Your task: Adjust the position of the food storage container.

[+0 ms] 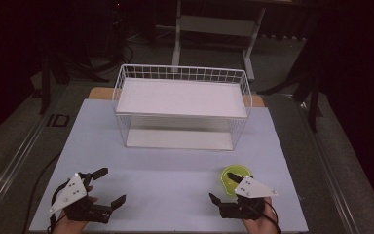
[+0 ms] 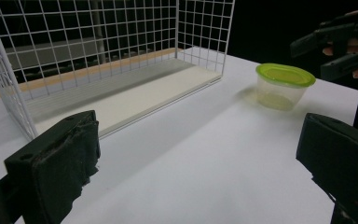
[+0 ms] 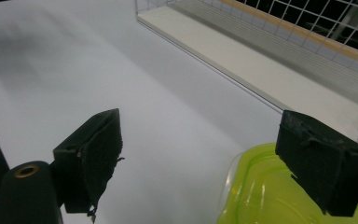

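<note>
A small clear tub with a lime-green lid [image 1: 234,178] stands on the white table [image 1: 175,195] at the front right. My right gripper [image 1: 222,186] is open just behind it, and one jaw hangs over the lid. In the right gripper view the tub [image 3: 265,196] lies low at the right, partly under the right pad [image 3: 324,161], and nothing is pressed between the pads. My left gripper [image 1: 113,185] stands open at the front left with nothing between its jaws. From the left gripper view the tub [image 2: 284,86] sits far off, beside the right gripper [image 2: 349,44].
A white wire rack [image 1: 182,105] with an upper shelf and a lower white board stands at the middle back of the table. Its open side faces me. Dark floor and a white frame stand [image 1: 214,29] lie beyond the table.
</note>
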Motion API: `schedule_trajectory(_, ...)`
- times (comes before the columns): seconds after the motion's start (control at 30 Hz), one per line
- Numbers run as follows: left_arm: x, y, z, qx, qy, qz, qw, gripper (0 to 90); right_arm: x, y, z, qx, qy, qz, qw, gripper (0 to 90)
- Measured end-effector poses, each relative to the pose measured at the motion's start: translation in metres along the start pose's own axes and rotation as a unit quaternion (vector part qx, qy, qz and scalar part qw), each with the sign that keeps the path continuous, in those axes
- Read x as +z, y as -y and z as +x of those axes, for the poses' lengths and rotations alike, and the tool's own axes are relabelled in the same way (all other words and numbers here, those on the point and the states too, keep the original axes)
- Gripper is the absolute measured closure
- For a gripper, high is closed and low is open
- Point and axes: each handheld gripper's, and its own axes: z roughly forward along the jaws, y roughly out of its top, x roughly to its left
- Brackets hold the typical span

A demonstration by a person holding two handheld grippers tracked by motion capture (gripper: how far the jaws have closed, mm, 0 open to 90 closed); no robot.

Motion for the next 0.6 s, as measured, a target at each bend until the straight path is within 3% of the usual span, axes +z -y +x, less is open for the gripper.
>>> schedule_trajectory(0.17, -0.001, -0.001, 0.0, 0.0, -0.001, -0.004, 1.0, 0.4, 0.0, -0.002, 0.001, 0.007, -0.01, 0.014, 0.9998, 14.7)
schedule_trajectory(0.33, -0.001, -0.001, 0.0, -0.003, 0.004, -0.007, 1.0, 0.4, -0.005, -0.011, 0.011, -0.014, -0.026, 0.006, 0.9996, 14.6)
schedule_trajectory(0.5, 0.0, -0.001, -0.002, -0.002, 0.007, -0.008, 0.9999, 0.4, -0.012, -0.023, 0.019, -0.032, -0.043, -0.012, 0.9985, 14.6)
schedule_trajectory(0.6, 0.001, -0.001, -0.002, -0.002, 0.009, -0.008, 0.9999, 0.4, -0.016, -0.031, 0.019, -0.03, -0.05, -0.031, 0.9978, 13.7)
